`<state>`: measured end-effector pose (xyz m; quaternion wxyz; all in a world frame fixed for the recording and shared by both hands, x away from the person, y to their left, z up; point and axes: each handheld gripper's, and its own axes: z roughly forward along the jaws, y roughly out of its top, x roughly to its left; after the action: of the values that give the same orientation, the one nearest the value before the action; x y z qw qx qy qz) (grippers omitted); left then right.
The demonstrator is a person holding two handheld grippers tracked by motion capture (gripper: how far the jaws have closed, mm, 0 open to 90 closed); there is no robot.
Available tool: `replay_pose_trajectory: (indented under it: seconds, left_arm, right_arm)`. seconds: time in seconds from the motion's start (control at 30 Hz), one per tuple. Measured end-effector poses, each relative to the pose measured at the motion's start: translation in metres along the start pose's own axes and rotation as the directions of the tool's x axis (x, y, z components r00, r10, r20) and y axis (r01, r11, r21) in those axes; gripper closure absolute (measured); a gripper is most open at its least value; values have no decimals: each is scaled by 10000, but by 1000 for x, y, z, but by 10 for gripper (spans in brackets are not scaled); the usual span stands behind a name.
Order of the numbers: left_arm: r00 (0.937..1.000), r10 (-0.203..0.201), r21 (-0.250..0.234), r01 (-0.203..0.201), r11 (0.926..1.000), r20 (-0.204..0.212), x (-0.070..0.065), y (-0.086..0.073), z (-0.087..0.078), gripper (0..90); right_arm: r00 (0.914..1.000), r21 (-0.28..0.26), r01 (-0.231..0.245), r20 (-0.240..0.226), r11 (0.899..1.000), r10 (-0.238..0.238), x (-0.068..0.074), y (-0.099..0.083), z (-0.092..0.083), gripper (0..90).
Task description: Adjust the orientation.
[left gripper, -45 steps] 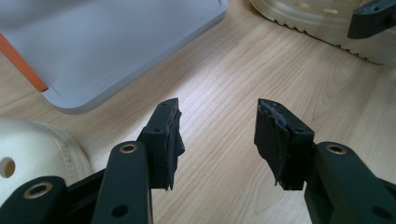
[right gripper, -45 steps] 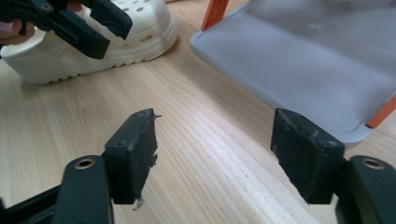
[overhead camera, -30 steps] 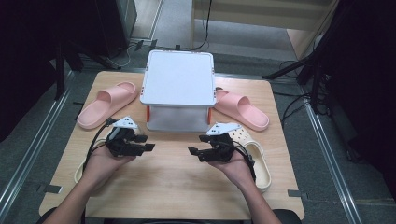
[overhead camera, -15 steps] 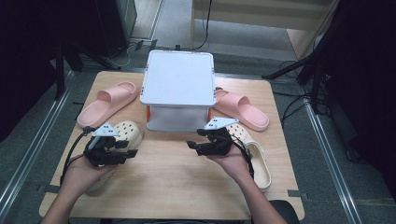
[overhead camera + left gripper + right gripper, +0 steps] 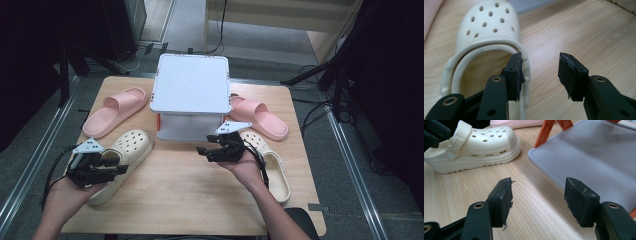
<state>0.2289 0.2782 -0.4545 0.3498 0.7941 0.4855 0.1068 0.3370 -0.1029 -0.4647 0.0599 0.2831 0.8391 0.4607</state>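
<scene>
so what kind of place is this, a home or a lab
Most likely a lab or recording workspace, not a home: a bare wooden table stands on a grey floor between metal rails, with dark stands and loose cables around it.

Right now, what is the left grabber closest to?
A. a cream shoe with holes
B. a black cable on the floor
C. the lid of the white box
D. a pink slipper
A: in the left gripper view the left gripper hangs with open jaws right over the side rim of the cream holey clog, not pinching it.
</scene>
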Motion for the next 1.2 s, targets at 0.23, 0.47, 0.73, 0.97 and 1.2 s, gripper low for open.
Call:
replay_pose_trajectory:
  seconds: [0.23,0.47,0.73,0.97,1.2]
  left_arm:
    - [9993,-321,463,331,9984,-211,9,-3,20,569]
    - [9991,-105,596,130,9981,-419,9,4,39,747]
    - [9981,-245,485,273,9984,-560,12,9,31,776]
    - [9995,318,-52,-319,9995,-48,-8,22,23,776]
    - [9922,892,-131,-884,9960,869,-32,37,38,775]
  right_arm:
    - [9999,129,69,74,9999,-70,0,-1,1,400]
    - [9999,244,30,168,9997,-34,2,-2,3,401]
    - [9998,249,96,181,9996,-100,4,-3,3,413]
    - [9995,163,17,330,9999,-22,4,-6,-5,419]
    - [9986,40,-74,517,10000,71,7,-12,-14,422]
